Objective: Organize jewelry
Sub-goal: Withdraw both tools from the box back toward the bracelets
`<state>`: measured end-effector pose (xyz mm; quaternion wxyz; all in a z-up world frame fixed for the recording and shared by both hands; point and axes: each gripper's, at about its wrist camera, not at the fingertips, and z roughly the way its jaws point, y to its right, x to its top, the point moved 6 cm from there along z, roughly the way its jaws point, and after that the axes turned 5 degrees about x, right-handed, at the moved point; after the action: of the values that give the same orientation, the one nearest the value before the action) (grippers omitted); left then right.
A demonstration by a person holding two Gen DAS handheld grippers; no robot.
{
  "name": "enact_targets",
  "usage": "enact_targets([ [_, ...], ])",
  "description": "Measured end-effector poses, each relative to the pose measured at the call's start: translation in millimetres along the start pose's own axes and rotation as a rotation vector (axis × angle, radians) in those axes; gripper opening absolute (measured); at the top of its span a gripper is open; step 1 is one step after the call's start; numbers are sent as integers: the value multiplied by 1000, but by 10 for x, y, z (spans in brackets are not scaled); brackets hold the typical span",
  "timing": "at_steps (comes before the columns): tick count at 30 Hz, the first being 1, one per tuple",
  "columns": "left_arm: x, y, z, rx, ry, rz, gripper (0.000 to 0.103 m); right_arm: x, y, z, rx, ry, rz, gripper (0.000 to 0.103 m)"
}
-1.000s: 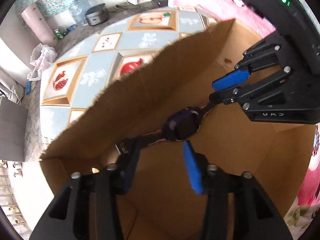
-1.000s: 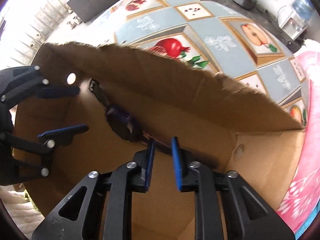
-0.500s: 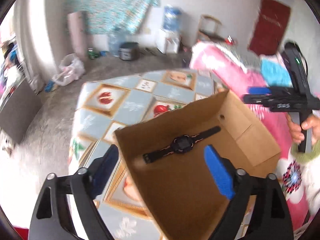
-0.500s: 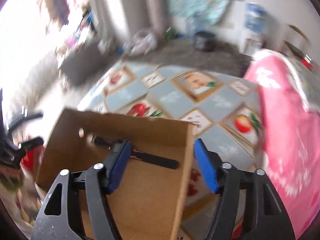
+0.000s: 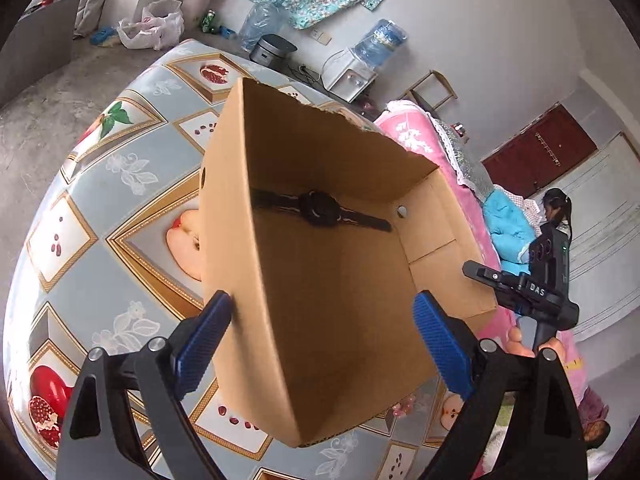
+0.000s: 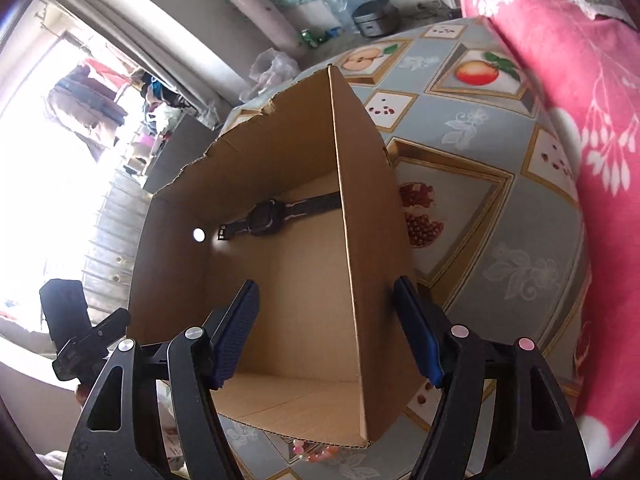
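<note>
Inside cardboard box (image 5: 320, 320) lies watch (image 5: 320, 209) — both grippers' fingers (image 5: 204, 344) spread; "DAS" on R gripper (image 5: 520, 292).

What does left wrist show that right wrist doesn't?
Left wrist only: water dispenser, dark red door, a person in the background, and the right gripper beyond the box's right side.

Right wrist only: bright window and the left gripper, seen left of the box.

Both: cardboard box on the fruit-pattern tablecloth, black watch lying flat inside, each gripper open.
</note>
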<state>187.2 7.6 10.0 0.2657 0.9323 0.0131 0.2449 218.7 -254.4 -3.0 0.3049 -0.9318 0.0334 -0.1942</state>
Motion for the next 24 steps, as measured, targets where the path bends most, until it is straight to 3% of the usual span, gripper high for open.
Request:
enact_targets([
  [8, 47, -144, -28, 6, 16, -5, 90, -234, -60, -16, -6, 33, 20, 67],
  [14, -6, -122, -88, 83, 74, 58, 90, -280, -19, -160, -1, 95, 44, 67],
  [16, -42, -130, -266, 150, 153, 94, 91, -329, -11, -324, -46, 156, 34, 67],
  [20, -321, -81, -667, 192, 251, 181, 94, -616, 31, -645, -131, 250, 17, 78],
  [24, -769, -97, -639, 263, 187, 249, 97, -1112, 117, -563, -260, 185, -9, 82],
])
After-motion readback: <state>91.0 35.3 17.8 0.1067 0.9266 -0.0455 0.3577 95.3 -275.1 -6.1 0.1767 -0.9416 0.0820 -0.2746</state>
